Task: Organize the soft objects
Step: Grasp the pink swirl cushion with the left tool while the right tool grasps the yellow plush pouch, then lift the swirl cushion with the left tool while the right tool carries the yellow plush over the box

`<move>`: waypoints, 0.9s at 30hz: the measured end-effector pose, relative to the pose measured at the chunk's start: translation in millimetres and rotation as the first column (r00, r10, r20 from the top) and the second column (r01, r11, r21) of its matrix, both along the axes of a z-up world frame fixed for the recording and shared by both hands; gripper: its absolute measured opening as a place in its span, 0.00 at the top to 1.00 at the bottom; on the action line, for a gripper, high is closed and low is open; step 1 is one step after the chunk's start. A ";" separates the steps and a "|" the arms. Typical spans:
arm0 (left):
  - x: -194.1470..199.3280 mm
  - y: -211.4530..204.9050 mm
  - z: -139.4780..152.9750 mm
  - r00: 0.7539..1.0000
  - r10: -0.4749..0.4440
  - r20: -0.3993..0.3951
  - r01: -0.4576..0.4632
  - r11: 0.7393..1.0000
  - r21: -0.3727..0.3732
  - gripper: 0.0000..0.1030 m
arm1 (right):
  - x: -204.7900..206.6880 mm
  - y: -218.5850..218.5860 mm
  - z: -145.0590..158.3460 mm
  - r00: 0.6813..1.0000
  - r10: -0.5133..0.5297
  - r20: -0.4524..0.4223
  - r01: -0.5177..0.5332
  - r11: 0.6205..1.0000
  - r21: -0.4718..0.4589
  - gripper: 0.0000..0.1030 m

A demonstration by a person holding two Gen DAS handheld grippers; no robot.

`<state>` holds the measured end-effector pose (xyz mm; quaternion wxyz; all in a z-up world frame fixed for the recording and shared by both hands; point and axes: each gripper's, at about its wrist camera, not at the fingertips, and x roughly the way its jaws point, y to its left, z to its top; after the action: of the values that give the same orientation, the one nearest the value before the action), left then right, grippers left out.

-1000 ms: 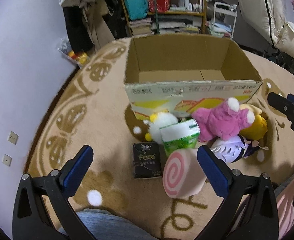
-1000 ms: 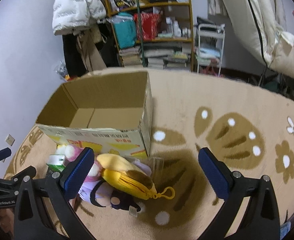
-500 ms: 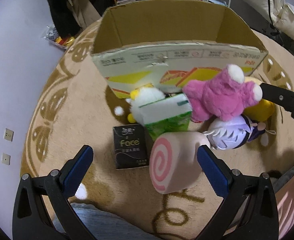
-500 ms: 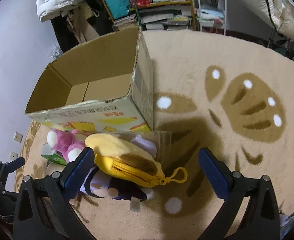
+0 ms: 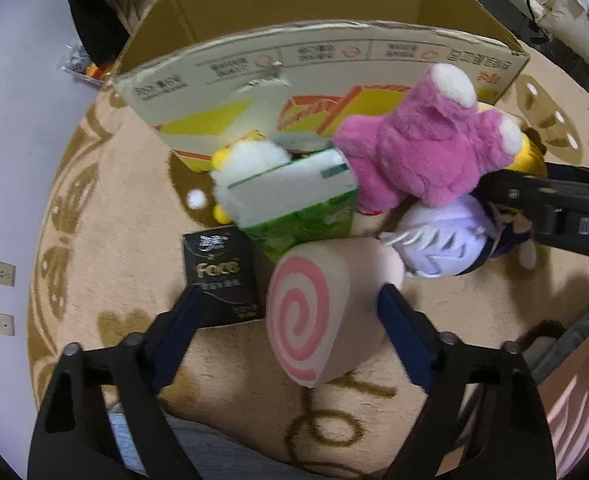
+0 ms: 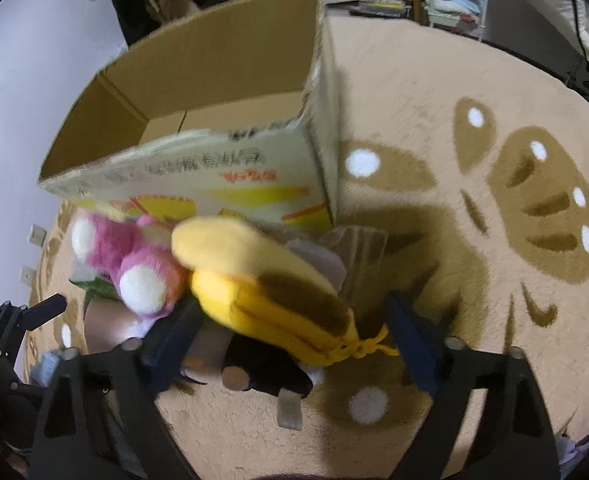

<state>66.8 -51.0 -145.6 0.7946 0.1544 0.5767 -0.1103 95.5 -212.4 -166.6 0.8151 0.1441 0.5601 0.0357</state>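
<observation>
The left gripper (image 5: 290, 312) is spread wide, with the pink-swirl roll cushion (image 5: 322, 308) lying between its two blue fingers (image 5: 404, 340); the right-hand finger sits against the cushion's flank, while the left-hand finger rests over the near edge of the black tissue pack (image 5: 220, 274) and stands apart from the cushion, so nothing is clamped. Directly beyond the cushion lies the green-and-white tissue pack (image 5: 298, 204), with a white-and-yellow plush (image 5: 246, 164) behind it and the pink plush (image 5: 426, 152) ahead and to the right. A lavender-haired doll (image 5: 446, 240) lies just right of the cushion. The open cardboard box (image 5: 322, 56) stands farther ahead on the tan patterned rug (image 5: 110, 216) (its printed near wall faces the tool). The right gripper (image 6: 294, 332) is likewise released, fingers spread to either side of the yellow plush pouch (image 6: 270, 288), which lies between and just ahead of them; whether either finger touches it cannot be told because of blur. The pink plush (image 6: 130, 260) lies ahead-left of this tool, the box (image 6: 222, 92) beyond it, and the rug (image 6: 474, 280) extends to the right.
</observation>
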 end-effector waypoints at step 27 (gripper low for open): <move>-36.3 36.4 84.7 0.923 0.146 0.357 -0.108 0.986 -0.126 0.75 | -47.7 -2.3 70.1 0.948 -0.036 0.316 0.057 0.997 -0.056 0.46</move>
<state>30.5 -14.5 -60.9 0.9002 0.0928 0.4214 -0.0578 47.8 -214.7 -96.5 0.8987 0.1234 0.4202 0.0210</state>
